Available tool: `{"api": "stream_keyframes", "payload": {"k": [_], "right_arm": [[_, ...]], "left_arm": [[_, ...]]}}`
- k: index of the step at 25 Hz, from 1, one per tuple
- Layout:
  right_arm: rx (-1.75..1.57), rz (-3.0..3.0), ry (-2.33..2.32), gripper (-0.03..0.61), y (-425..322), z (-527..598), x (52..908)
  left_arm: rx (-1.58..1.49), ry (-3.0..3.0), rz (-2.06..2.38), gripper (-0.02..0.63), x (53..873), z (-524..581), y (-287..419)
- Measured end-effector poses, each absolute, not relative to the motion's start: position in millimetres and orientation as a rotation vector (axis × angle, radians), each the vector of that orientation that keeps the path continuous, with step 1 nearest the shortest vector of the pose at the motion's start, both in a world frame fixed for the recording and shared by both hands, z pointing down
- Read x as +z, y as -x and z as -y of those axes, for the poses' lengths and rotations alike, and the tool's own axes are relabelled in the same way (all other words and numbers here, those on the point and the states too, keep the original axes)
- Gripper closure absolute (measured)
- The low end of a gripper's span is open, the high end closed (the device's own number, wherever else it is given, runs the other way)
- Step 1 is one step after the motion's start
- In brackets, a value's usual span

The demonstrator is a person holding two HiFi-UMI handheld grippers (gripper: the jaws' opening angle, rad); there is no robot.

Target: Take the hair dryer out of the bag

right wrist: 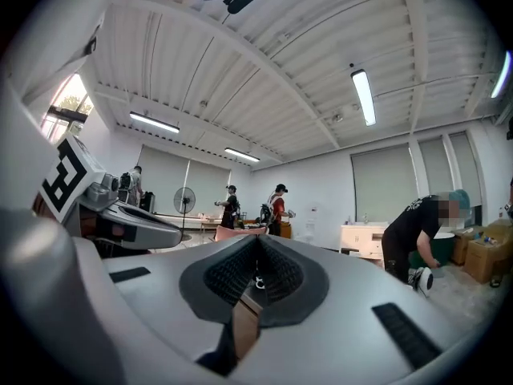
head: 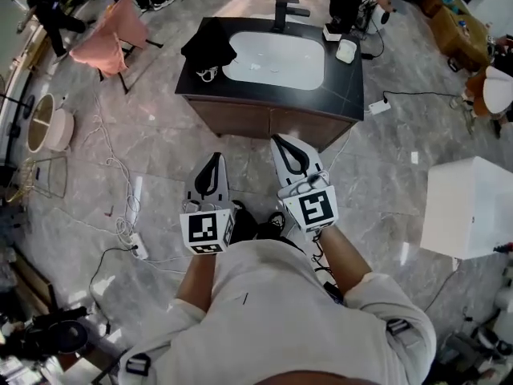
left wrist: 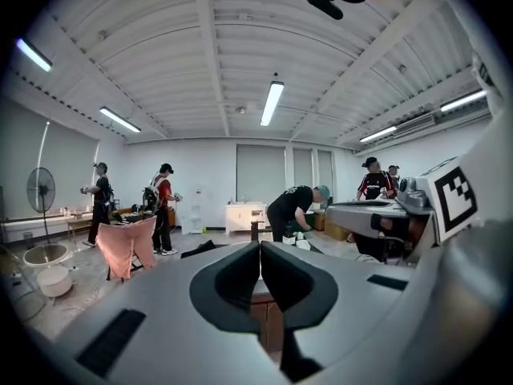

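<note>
A black bag (head: 210, 45) lies on the left end of the dark vanity counter (head: 345, 95), beside the white sink (head: 276, 58). A white cord loop (head: 207, 74) lies at the bag's front edge. No hair dryer shows. My left gripper (head: 213, 159) and right gripper (head: 280, 140) are held side by side over the floor, short of the vanity's front, pointing toward it. Both are shut with nothing between the jaws. In the left gripper view the shut left gripper (left wrist: 260, 247) points at the vanity, and the bag (left wrist: 200, 249) peeks just left of it. The right gripper (right wrist: 257, 243) is likewise shut.
A black faucet (head: 284, 10) stands behind the sink; small white items (head: 346, 50) sit at the counter's right. A chair draped in pink cloth (head: 112, 34) stands far left, a white box (head: 469, 207) right. Cables and a power strip (head: 138, 247) lie on the floor. Several people work around the room.
</note>
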State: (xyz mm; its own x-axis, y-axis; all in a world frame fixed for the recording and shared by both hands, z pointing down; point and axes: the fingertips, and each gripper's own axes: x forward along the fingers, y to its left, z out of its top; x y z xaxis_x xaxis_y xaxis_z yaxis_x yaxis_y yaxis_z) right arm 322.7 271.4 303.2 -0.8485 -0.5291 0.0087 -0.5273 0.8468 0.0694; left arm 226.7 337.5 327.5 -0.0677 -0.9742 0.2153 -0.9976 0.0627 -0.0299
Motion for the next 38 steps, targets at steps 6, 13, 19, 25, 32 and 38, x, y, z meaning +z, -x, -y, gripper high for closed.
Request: {"api": "stream_keyframes", "payload": {"k": [6,13,19,25,32,38], "right_arm": [[-0.092,3.003,-0.733,0.567,-289.5,-279.9,312.1],[-0.076,2.942,-0.676,0.526,-238.9,-262.3,320.1],[-0.04,2.883,-0.668,0.509,-166.2,-242.4,325.4],[-0.046,2.843,-0.696,0.508,-88.0,-223.4,335.3],[0.014,2.79,-0.744,0.508,-45.9,-193.2,352.6],[0.018,2.786,-0.739,0.508,-18.3,-134.8,369.5]], "left_arm": [[0.26,-1.989,2.207,0.591,335.4,-346.2,-201.6],[0.226,-1.939,2.233,0.589,342.7,-327.4,-146.4],[0.198,-1.937,2.235,0.571,343.2,-307.3,-68.0],[0.223,-1.976,2.21,0.537,346.7,-287.3,22.2],[0.232,-1.965,2.116,0.537,376.5,-262.1,64.8],[0.253,-1.993,2.067,0.537,386.9,-204.4,89.3]]}}
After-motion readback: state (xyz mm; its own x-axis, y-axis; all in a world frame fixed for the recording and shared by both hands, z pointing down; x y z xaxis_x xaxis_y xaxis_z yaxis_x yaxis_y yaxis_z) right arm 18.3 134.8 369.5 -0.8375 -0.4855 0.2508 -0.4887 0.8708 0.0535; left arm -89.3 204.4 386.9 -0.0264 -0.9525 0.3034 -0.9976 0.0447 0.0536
